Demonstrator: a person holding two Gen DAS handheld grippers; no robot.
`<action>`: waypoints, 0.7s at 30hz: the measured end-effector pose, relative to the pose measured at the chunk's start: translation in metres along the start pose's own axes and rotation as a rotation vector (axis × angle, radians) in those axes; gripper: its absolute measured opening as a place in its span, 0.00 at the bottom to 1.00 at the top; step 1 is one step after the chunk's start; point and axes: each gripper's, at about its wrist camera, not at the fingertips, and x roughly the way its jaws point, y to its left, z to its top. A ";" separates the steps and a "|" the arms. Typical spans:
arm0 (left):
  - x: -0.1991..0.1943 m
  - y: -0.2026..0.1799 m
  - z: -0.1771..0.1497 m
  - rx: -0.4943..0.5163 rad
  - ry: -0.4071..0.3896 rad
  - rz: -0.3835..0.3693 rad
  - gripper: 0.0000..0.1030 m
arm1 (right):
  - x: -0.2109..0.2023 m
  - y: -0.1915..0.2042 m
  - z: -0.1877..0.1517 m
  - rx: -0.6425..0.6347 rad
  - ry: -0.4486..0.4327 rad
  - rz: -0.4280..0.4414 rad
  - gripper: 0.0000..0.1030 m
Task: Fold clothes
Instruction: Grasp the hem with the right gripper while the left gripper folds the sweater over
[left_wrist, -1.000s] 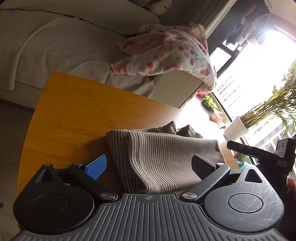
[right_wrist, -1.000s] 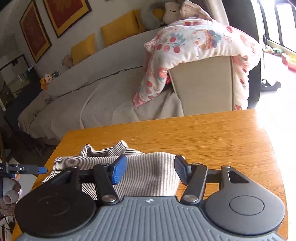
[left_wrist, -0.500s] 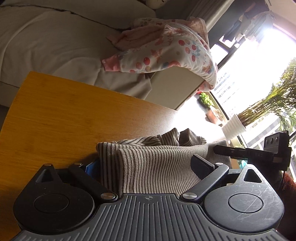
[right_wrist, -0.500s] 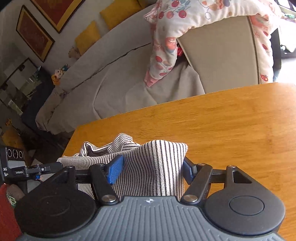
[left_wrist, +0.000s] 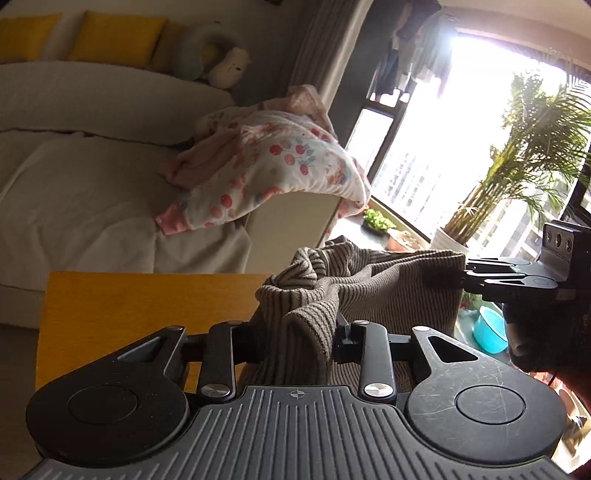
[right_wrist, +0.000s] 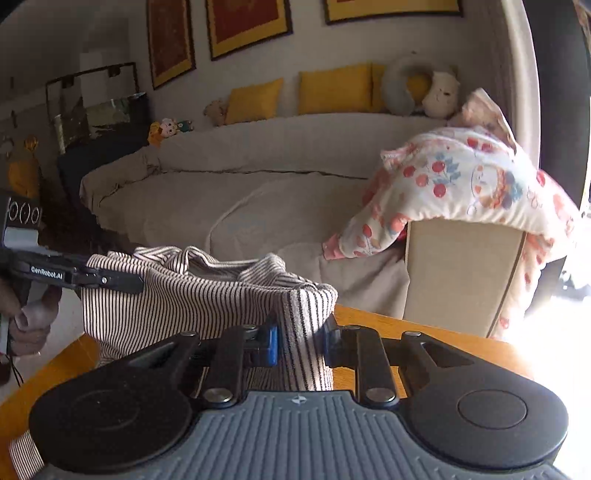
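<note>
A brown-and-white striped knit garment hangs stretched between my two grippers above the wooden table. My left gripper has its jaws closing, with a bunched corner of the cloth pinched between the pads. In the right wrist view the left gripper shows at the left, clamped on the garment's far edge, a hand below it. My right gripper is also closing, its blue pad pressed on the other corner. In the left wrist view the right gripper bites the cloth's right edge.
A beige sofa runs behind the table, with a floral blanket draped over its armrest and yellow cushions on top. By the bright window stand a potted palm and a blue basin.
Both grippers went from open around the garment lying on the table to clamped on its edge. They rose and levelled, lifting the cloth off the table.
</note>
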 end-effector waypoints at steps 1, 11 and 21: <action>-0.012 -0.007 -0.005 0.027 -0.009 -0.010 0.34 | -0.013 0.010 -0.005 -0.041 -0.005 -0.001 0.20; -0.090 -0.047 -0.100 0.128 0.156 0.008 0.51 | -0.091 0.087 -0.094 -0.252 0.106 0.014 0.23; -0.150 -0.047 -0.136 -0.089 0.155 -0.007 0.90 | -0.145 0.076 -0.159 -0.092 0.272 0.004 0.32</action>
